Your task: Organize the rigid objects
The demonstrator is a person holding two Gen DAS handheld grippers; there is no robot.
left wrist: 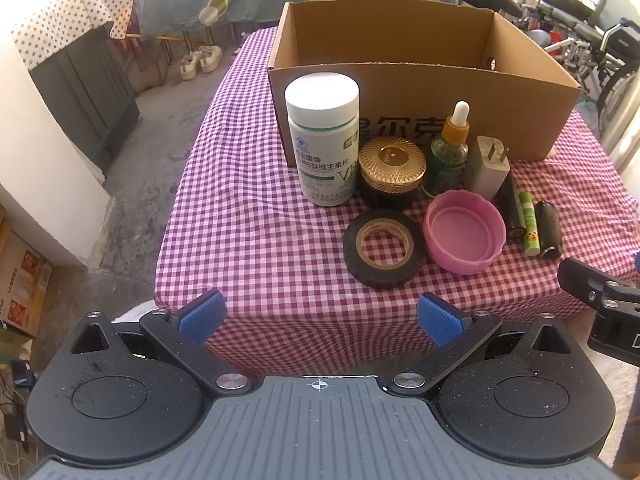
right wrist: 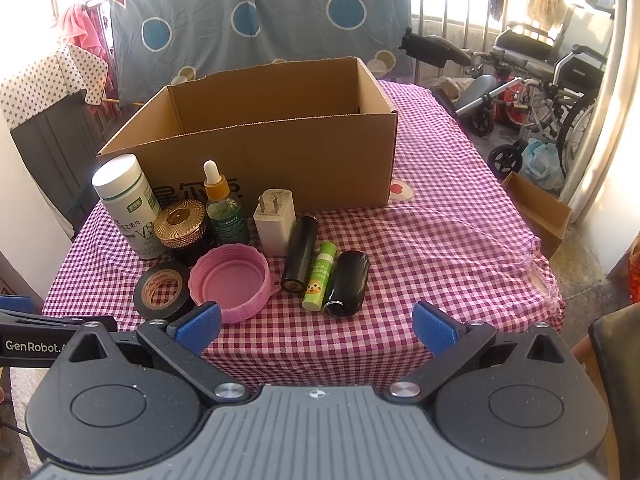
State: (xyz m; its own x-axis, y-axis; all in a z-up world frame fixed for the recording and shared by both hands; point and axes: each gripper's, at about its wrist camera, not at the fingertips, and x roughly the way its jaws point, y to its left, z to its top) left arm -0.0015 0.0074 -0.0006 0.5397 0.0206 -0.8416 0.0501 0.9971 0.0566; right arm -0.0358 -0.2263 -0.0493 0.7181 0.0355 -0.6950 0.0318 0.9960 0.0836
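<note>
While both tools hover short of the near edge of the checked surface (right wrist: 460, 248), nothing has been picked up: the left hand-held gripper (left wrist: 320, 316) and the right hand-held gripper (right wrist: 316, 328) each stand spread wide with nothing between their blue pads. The things to sort sit in a tight cluster in front of the open cardboard box (right wrist: 280, 152), whose floor is hidden from these views. A white pill bottle (left wrist: 324, 140), a gold-lidded jar (left wrist: 390, 168), a dropper bottle (left wrist: 450, 152) and a white charger plug (left wrist: 490, 166) stand upright just before the box wall; nearer lie a roll of black tape (left wrist: 382, 254), an upturned pink cap (left wrist: 464, 236), a black cylinder (right wrist: 300, 254), a green lip-balm stick (right wrist: 320, 276) and a black oval case (right wrist: 348, 282), the last three side by side and close together. The sensible first step is probably a front-row item, since reaching past it risks toppling the tall bottles. For the right side, the oval case looks easiest: approach from above, close across its narrow width, and avoid nudging the green stick beside it. The tape suits the left, gripped across its wall, lifted clear before swinging over the box rim.
</note>
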